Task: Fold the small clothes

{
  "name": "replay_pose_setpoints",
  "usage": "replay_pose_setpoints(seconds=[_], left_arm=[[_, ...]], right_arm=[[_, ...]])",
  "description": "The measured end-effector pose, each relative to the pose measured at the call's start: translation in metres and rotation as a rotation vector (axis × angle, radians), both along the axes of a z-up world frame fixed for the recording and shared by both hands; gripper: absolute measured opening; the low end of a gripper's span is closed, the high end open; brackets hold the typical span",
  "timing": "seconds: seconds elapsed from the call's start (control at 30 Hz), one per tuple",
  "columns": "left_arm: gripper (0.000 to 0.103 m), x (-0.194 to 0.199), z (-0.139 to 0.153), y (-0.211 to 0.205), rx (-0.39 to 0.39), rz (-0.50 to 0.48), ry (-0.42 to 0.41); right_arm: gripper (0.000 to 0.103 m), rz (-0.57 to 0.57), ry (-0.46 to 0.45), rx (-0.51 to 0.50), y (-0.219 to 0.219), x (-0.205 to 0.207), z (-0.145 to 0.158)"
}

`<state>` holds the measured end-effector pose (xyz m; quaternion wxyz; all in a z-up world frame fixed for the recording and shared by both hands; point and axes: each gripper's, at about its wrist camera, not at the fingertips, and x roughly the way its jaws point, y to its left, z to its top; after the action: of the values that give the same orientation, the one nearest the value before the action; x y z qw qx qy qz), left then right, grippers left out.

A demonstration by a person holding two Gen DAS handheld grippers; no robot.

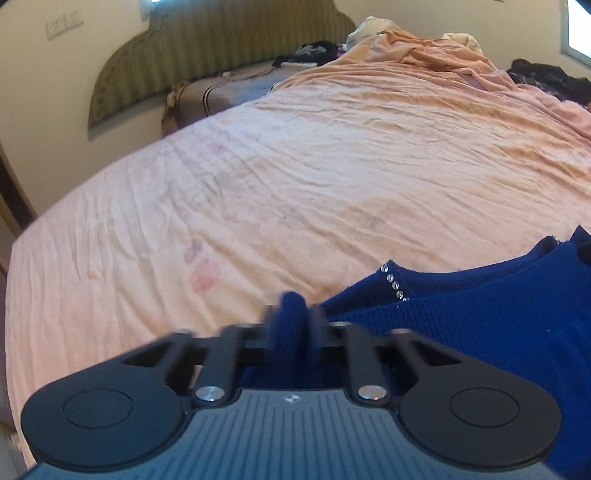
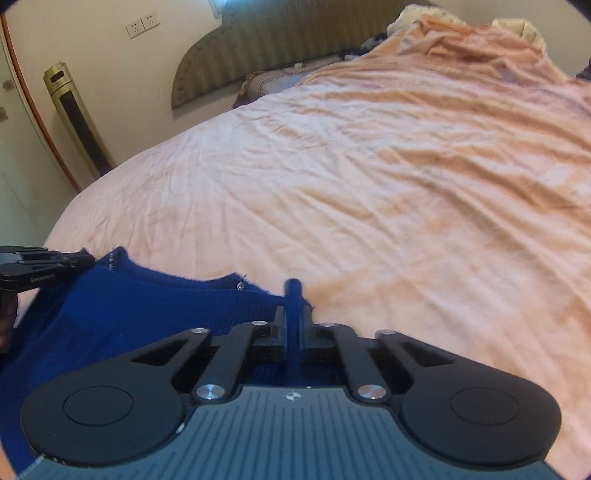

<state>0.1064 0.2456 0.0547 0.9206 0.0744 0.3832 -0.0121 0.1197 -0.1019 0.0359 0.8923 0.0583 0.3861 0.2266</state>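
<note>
The left hand-held gripper (image 1: pixel 291 314) has its 2 fingers drawn close together on a bunched fold of a blue knit garment (image 1: pixel 480 332), the cloth standing up between them. In the left wrist view the garment spreads to the right of that grip, over the near edge of a bed covered by a wrinkled pink sheet (image 1: pixel 295 166), and a short row of small clear stones (image 1: pixel 394 282) runs along one of its edges. The right hand-held gripper (image 2: pixel 293 314) is likewise closed to a narrow gap on a pinched ridge of the same blue knit garment (image 2: pixel 129 314), which lies to the left of it in the right wrist view, on the near part of the pink sheet (image 2: pixel 369 166). At the far left of that view the left hand-held gripper (image 2: pixel 44 266) shows from the side, at the garment's other end. Whether the garment hangs free between the 2 grips or rests on the bed cannot be told. Behind the bed stands a green ribbed headboard (image 1: pixel 207 55), with a pillow (image 1: pixel 229 92) at its foot and dark clothes (image 1: pixel 314 51) heaped near the far corner. Peach bedding (image 1: pixel 424 55) is bunched along the far side. A tall gold-coloured tower appliance (image 2: pixel 77 122) stands against the wall, below 2 wall sockets (image 2: pixel 142 24).
</note>
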Motion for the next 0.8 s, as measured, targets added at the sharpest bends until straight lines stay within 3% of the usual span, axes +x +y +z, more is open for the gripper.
replay_pose_setpoints(seconds=[0.13,0.23,0.27,0.33,0.4,0.5,0.57,0.6,0.63,0.7,0.8], left_arm=[[0.004,-0.002,0.017,0.007,-0.006,0.05,-0.079],[0.004,0.009,-0.006,0.008,0.022,0.078,-0.025],[0.004,0.007,-0.01,0.005,0.048,0.076,-0.061],[0.005,0.003,-0.01,0.004,0.046,0.092,-0.072],[0.008,-0.003,-0.001,0.005,0.033,0.096,-0.094],[0.014,-0.023,0.021,0.007,0.074,0.124,-0.157],[0.026,-0.042,0.036,0.008,0.035,0.141,-0.234],[0.03,-0.047,0.04,0.005,0.007,0.135,-0.254],[0.036,-0.048,0.041,-0.001,-0.009,0.127,-0.248],[0.037,-0.039,0.029,-0.02,0.001,0.099,-0.188],[0.038,-0.023,-0.002,-0.038,0.025,0.075,-0.09]], right_arm=[[0.008,-0.09,-0.068,0.123,-0.02,-0.005,0.015],[0.009,-0.104,0.008,0.042,-0.012,0.004,-0.009],[0.009,-0.112,-0.007,0.038,-0.01,0.001,-0.012],[0.032,-0.145,-0.005,0.046,-0.011,-0.004,-0.01],[0.045,-0.174,-0.006,0.047,-0.016,-0.01,-0.003],[0.044,-0.221,-0.091,0.069,-0.023,-0.033,0.022],[0.046,-0.217,-0.138,0.127,-0.02,-0.049,0.036],[0.054,-0.206,-0.141,0.15,-0.014,-0.052,0.04],[0.06,-0.196,-0.134,0.156,-0.005,-0.054,0.041],[0.059,-0.16,-0.115,0.115,0.018,-0.052,0.035],[0.059,-0.153,-0.098,-0.065,0.044,-0.048,0.011]])
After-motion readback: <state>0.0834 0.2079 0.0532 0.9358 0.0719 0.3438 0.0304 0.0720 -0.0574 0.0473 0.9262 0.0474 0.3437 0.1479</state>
